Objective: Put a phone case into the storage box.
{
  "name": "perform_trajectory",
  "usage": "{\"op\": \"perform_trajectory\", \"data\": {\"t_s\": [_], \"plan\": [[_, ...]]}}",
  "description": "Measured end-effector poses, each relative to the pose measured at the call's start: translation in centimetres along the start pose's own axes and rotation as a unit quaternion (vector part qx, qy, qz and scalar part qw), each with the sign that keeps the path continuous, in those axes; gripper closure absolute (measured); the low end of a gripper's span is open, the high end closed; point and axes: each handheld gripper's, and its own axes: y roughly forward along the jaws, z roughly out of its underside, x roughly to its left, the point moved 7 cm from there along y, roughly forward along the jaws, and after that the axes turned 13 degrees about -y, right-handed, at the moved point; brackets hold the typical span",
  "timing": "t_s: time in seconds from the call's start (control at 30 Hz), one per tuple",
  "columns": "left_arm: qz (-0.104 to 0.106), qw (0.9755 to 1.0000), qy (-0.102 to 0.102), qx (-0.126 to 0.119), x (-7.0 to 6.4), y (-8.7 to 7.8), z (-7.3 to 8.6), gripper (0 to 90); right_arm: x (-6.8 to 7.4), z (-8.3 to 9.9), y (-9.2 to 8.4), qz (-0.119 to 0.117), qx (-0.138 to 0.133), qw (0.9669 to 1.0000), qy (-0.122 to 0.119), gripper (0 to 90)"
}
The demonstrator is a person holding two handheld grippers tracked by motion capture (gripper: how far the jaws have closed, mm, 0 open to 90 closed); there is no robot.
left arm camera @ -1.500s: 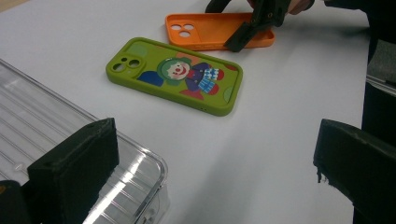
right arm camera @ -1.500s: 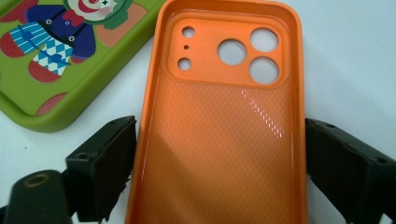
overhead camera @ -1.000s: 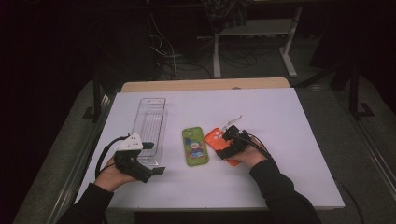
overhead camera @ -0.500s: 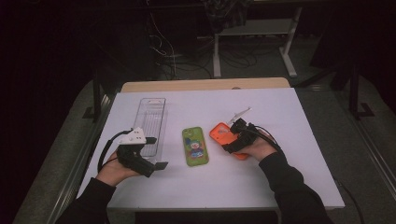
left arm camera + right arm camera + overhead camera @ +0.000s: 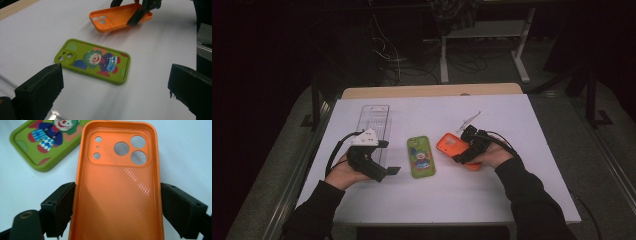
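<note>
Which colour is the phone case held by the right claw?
Orange phone case, seen best in the right gripper view.

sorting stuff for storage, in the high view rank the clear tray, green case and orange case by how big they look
1. clear tray, clearly the longest.
2. green case.
3. orange case, though the right gripper grips it across its sides, lifted and tilted, and covers part of it, so it may really match the green case.

Lighting: table (image 5: 512,190) brightly lit from above, surroundings dark; soft shadows; glare on orange case (image 5: 117,202); foreground blurred.
</note>
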Motion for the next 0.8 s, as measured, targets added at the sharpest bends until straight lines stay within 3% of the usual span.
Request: {"op": "perform_trajectory", "data": {"t_s": [0.23, 0.63, 0.8], "plan": [[0.014, 0.9998, 0.014, 0.005, -0.5, 0.9, -1.6, 0.0, 0.2, -0.4, -0.8, -0.010, -0.009, 0.9987, -0.050, 14.9], [0.039, 0.9987, 0.030, 0.012, -0.4, 2.8, -4.0, 0.0, 0.8, -1.9, -2.3, -0.022, -0.030, 0.9954, -0.089, 14.9], [0.053, 0.9979, 0.036, 0.009, -0.2, 3.9, -4.8, 0.0, 1.0, -2.9, -2.1, -0.039, -0.043, 0.9920, -0.112, 14.9]]}}
